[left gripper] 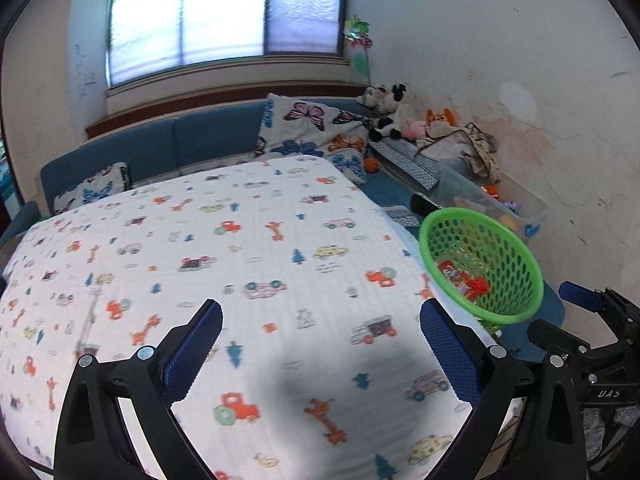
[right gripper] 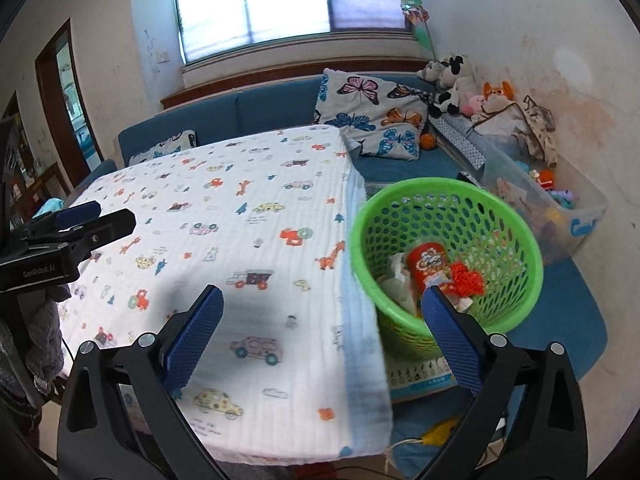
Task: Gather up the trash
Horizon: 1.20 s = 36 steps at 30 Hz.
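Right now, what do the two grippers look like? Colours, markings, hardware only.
Both match: the left gripper and right gripper have black angular plastic arms with silver bolt heads, and fingers faced with blue ribbed pads. White lettering marks the black bodies; it reads roughly "GenRobot.AI" in the right wrist view. No cables or sleeves clearly visible.

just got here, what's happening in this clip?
A person holds two grippers over a table covered with a printed cloth. The left gripper and right gripper are open and hold nothing. The green basket beside the table already contains a red can, crumpled paper and a red-orange wrapper. No trash shows on the cloth.
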Each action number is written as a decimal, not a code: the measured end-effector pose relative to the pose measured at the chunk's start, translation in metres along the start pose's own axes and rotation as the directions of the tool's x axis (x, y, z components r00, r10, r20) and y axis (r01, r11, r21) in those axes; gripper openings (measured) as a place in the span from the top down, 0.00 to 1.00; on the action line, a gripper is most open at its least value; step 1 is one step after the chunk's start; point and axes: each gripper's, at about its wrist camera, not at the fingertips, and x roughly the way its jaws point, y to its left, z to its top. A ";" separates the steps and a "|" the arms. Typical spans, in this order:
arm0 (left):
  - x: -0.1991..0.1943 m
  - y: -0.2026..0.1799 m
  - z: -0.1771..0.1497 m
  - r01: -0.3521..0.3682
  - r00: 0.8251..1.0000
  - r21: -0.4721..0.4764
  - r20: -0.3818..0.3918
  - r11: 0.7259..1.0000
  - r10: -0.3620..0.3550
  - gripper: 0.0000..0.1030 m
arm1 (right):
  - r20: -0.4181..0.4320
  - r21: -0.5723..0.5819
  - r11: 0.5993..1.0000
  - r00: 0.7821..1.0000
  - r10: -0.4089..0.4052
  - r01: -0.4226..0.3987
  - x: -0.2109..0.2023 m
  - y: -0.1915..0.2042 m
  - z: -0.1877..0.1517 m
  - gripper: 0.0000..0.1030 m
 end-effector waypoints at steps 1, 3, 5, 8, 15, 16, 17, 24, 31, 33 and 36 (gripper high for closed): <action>-0.003 0.002 -0.001 -0.009 1.000 0.000 0.007 1.000 0.009 0.07 | 0.004 -0.003 1.000 1.000 -0.004 0.004 -0.001 0.002 -0.001 0.05; -0.008 0.006 -0.003 -0.026 1.000 0.001 0.016 1.000 0.026 0.07 | 0.011 -0.013 1.000 1.000 -0.013 0.013 -0.002 0.008 -0.001 0.04; -0.012 0.010 -0.007 -0.030 0.999 -0.003 0.019 1.000 0.030 0.07 | 0.016 -0.017 1.000 1.000 -0.018 0.018 -0.003 0.012 -0.001 0.04; -0.016 0.014 -0.010 -0.042 0.999 -0.006 0.022 0.999 0.043 0.07 | 0.019 -0.015 1.000 1.000 -0.020 0.020 -0.003 0.014 -0.002 0.04; -0.024 0.029 -0.020 -0.071 0.997 -0.057 0.016 0.996 0.072 0.07 | 0.024 -0.003 1.000 1.000 0.000 0.000 -0.004 0.021 -0.005 0.04; -0.025 0.031 -0.022 -0.081 0.997 -0.059 0.016 0.995 0.082 0.07 | 0.021 0.000 1.000 1.000 0.006 -0.006 -0.003 0.022 -0.006 0.04; -0.026 0.032 -0.023 -0.089 0.996 -0.059 0.016 0.994 0.090 0.07 | 0.018 0.001 1.000 1.000 0.012 -0.012 -0.002 0.023 -0.007 0.04; -0.035 0.036 -0.029 -0.136 0.990 -0.058 0.035 0.989 0.138 0.07 | 0.002 -0.014 1.000 1.000 0.026 -0.026 0.001 0.031 -0.011 0.04; -0.038 0.035 -0.035 -0.152 0.987 -0.044 0.037 0.987 0.153 0.07 | 0.008 -0.020 1.000 1.000 0.024 -0.024 0.002 0.035 -0.012 0.04; -0.038 0.035 -0.036 -0.148 0.988 -0.044 0.035 0.988 0.150 0.07 | 0.009 -0.021 0.999 1.000 0.025 -0.025 0.003 0.036 -0.013 0.04; -0.036 0.038 -0.039 -0.153 0.988 -0.049 0.024 0.987 0.155 0.07 | 0.002 -0.023 0.999 1.000 0.027 -0.027 0.004 0.038 -0.015 0.04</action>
